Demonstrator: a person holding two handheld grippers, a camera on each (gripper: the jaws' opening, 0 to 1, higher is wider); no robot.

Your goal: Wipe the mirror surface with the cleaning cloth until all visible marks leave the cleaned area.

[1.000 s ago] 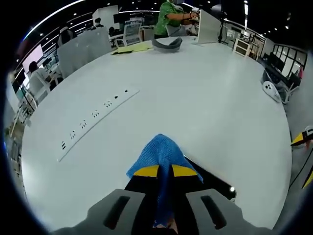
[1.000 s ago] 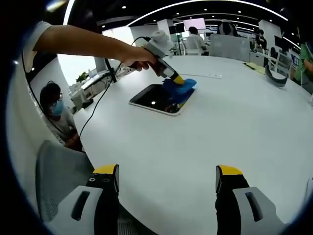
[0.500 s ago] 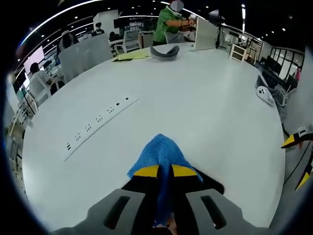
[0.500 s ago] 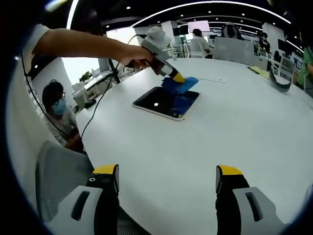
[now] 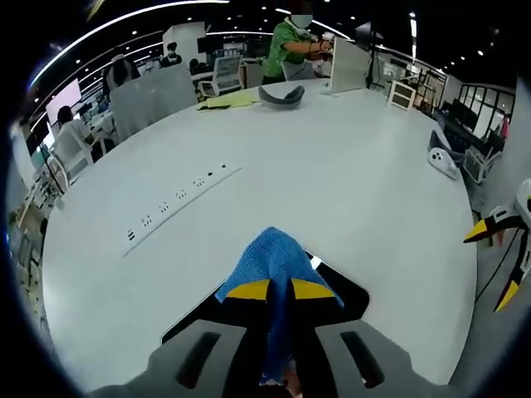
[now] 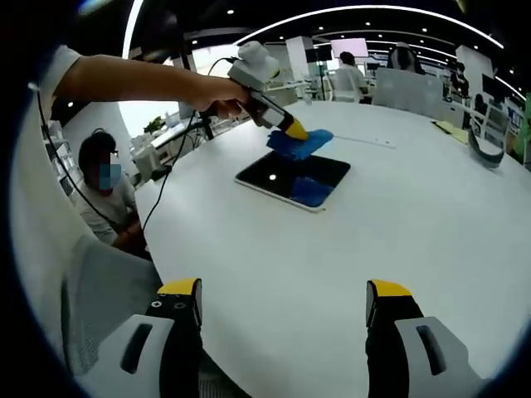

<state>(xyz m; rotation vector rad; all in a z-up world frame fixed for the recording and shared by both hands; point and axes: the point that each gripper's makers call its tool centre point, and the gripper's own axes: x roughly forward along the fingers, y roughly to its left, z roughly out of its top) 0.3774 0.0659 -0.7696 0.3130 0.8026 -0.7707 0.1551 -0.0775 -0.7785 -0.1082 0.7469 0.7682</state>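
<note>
Right gripper view: left tongs (image 6: 292, 130) pinching blue woven cleaning cloth (image 6: 299, 143) just above dark rectangular mirror (image 6: 292, 177) on white counter (image 6: 332, 274), right tongs (image 6: 283, 300) open, idle; wiping step, next likely lowering cloth onto glass.

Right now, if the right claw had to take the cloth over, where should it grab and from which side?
Probably the free front fold of the cloth, the part sticking out past the left claw. It hangs lifted above the mirror, so that edge is clear underneath. Come in from the side away from the person's hand, jaws straddling the fold. The right claw is open and far back.
</note>
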